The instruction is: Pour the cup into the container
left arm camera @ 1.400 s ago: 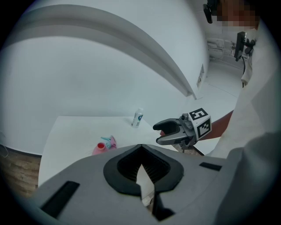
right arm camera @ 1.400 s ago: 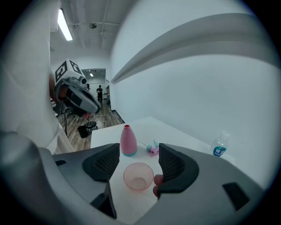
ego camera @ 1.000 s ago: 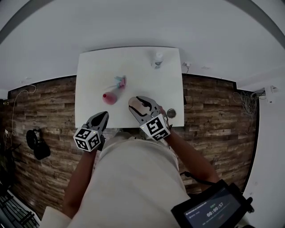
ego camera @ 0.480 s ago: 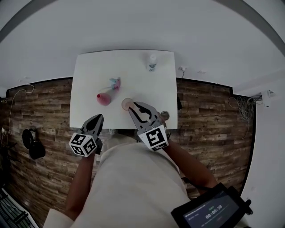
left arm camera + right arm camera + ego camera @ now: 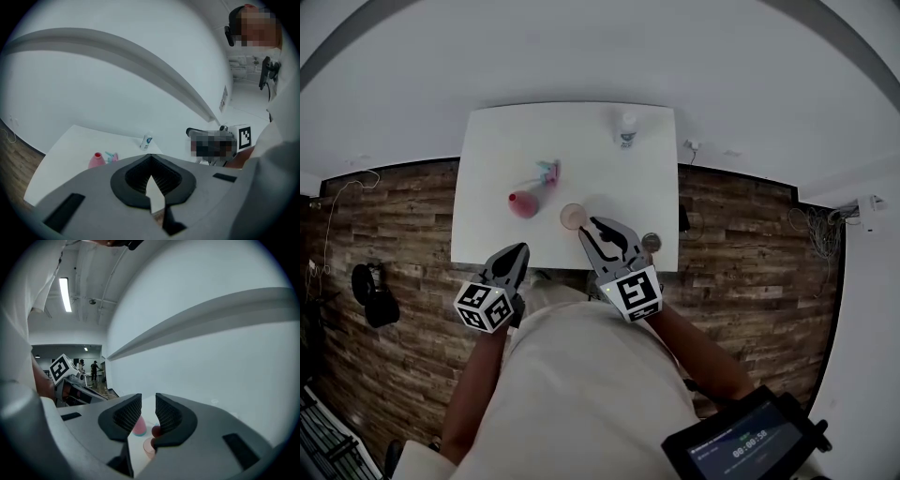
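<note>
You're facing a white wall (image 5: 581, 47) with a grey band (image 5: 211, 317) across it. A white table (image 5: 487, 178) stands near, wood-plank floor (image 5: 750, 253) left and right, and a ceiling strip light (image 5: 65, 295) glows far left.

obstacles: cup (image 5: 572, 217), pink container (image 5: 522, 202) mid-table | free: table (image 5: 499, 150) left, far centre

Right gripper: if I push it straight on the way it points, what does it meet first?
Most likely the cup, on the table just beyond the tips of the right gripper and a little lower. Depth is unclear: held this high, it might skim over the rim toward the pink container behind.
</note>
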Tool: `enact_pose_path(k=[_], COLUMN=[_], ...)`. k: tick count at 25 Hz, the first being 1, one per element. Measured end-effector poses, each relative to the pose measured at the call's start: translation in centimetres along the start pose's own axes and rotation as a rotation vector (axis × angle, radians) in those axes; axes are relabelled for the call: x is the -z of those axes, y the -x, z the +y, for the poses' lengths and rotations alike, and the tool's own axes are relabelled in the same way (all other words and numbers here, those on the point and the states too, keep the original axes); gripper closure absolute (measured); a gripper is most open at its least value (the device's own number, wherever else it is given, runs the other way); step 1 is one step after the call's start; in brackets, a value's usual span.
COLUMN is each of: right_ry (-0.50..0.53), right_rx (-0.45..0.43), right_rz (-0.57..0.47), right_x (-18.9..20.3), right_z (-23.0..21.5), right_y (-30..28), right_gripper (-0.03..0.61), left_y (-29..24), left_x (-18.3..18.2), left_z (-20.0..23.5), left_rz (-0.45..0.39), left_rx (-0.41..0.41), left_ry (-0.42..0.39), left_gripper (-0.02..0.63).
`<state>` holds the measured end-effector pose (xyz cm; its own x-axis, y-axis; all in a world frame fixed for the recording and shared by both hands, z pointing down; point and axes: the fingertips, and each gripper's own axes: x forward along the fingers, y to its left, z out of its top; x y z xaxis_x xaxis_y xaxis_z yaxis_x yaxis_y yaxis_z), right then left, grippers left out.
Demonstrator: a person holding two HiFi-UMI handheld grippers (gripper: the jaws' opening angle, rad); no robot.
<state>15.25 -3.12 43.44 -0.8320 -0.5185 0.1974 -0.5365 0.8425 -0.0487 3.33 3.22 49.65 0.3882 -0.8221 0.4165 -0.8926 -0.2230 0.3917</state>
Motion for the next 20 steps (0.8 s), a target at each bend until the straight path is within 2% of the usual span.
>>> enact_pose_path(k=[8,14,20], right_ry=[-0.005,0.003,0.017], right_rx=[0.043,0.114,0.154], right_rz=[-0.001,0.009,0.021], right_x=[-0.8,-1.4,-1.7], right_z=[-0.3,1.4,4.9], right_y=[0.4,0.6,0.0], right_gripper=[0.483,0.483,0.482], left_y=[-0.1,2.1,5.9], left_x=[-0.3,0.1,0.5], left_z=[0.7,1.7,3.7], left_rz=[0.007,0.025,0.027], left_rx=[0.049,0.104,0.129], left_ry=[0.006,0.002,0.038], left_gripper=[0.604,0.604,0.604])
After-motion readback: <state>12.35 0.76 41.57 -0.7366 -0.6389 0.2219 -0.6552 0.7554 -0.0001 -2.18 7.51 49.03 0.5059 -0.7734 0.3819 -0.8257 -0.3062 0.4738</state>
